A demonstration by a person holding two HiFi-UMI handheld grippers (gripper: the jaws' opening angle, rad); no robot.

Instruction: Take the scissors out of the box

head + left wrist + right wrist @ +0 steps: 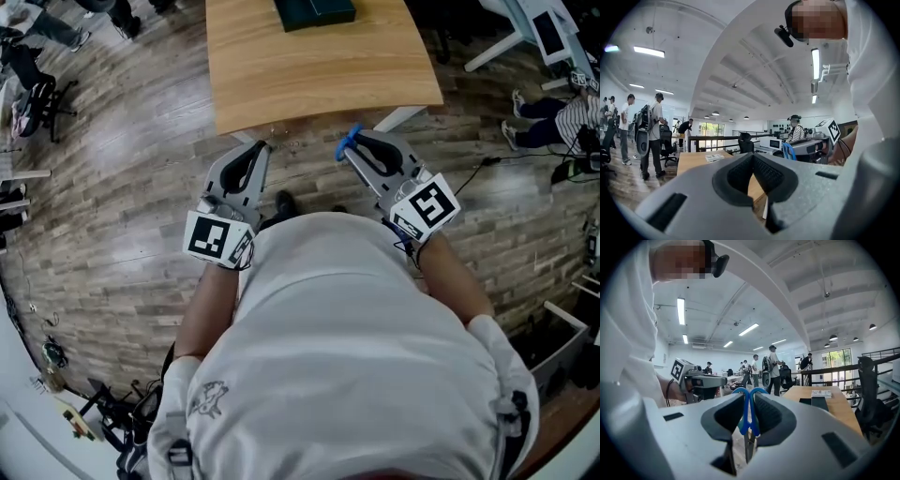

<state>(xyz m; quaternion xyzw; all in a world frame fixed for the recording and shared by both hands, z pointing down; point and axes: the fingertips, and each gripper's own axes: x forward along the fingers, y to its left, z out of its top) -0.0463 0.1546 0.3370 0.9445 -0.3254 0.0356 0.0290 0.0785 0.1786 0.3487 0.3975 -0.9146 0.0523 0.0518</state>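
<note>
Pinching the blue handles of the scissors (749,426), the right gripper (748,397) had its jaws clenched on them. The loops stood up past the jaw tips. The metal blades hung down into the dark gap between the jaw bodies, where only a thin strip of them could be made out.

From the head view little of the scissors showed: just a small blue curve at the jaw tips, the rest covered by the gripper itself. They were out of the box (314,11), held over the floor (141,187) just off the near edge of the tabletop (319,70). The dark box sat well apart from them at the far side of the tabletop. It was cut off by the top edge of the head view, so its inside could not be seen.

The left gripper (752,158) had its jaws pressed together at the tips with nothing between them.

A white shirt (356,356) filled the lower half of the head view and hid the person's legs. Only the toe of a dark shoe (284,201) peeped out between the two grippers. Both hands were mostly hidden under the marker cubes.
</note>
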